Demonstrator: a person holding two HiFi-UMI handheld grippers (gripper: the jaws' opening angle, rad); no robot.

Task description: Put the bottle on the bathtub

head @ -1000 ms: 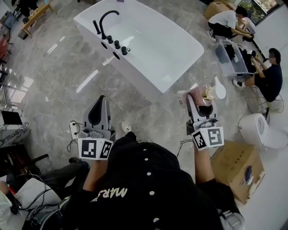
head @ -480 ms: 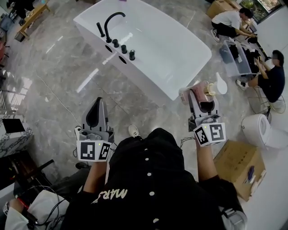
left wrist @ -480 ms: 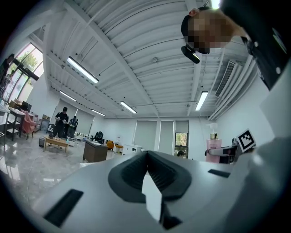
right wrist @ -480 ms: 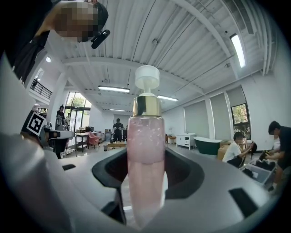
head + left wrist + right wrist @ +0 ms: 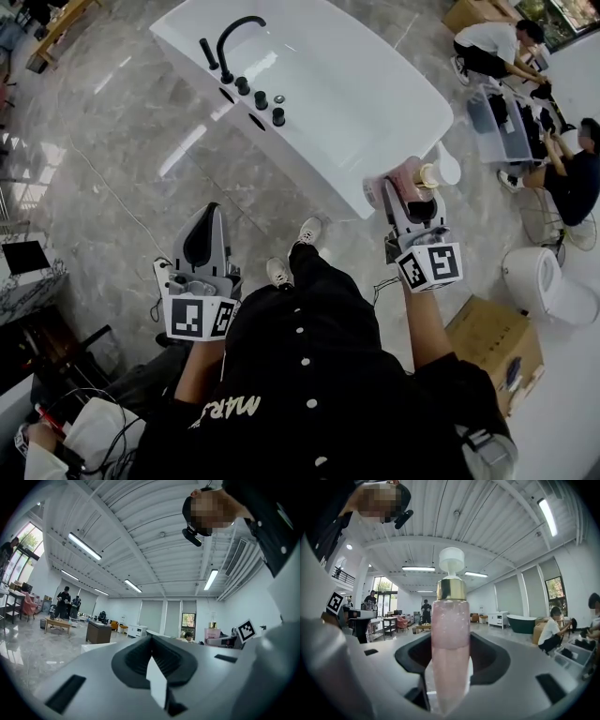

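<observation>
You're holding the pink pump bottle (image 5: 450, 634) upright in the right tongs (image 5: 398, 190), pads pressing on its lower body, and it's hanging in the air just beside the near corner of the white bathtub (image 5: 347, 112), not yet over the rim. The left tongs (image 5: 210, 210) are sitting closed with nothing in them, well off to the side, so they're offering no backup. Here's what I'm watching: the grip looks low on a tall, smooth bottle, so any tilt of your wrist is likely letting it pivot or slide between the pads. That glossy rim looks narrow and rounded at this corner; releasing the bottle half on it is inviting a topple into the basin or down onto the marble floor (image 5: 122, 159). The flatter ledge beside the black faucet (image 5: 234, 33) seems the safer spot, though the knobs (image 5: 265, 101) are crowding it. And mind your shoes (image 5: 307, 231) near the tub wall.
</observation>
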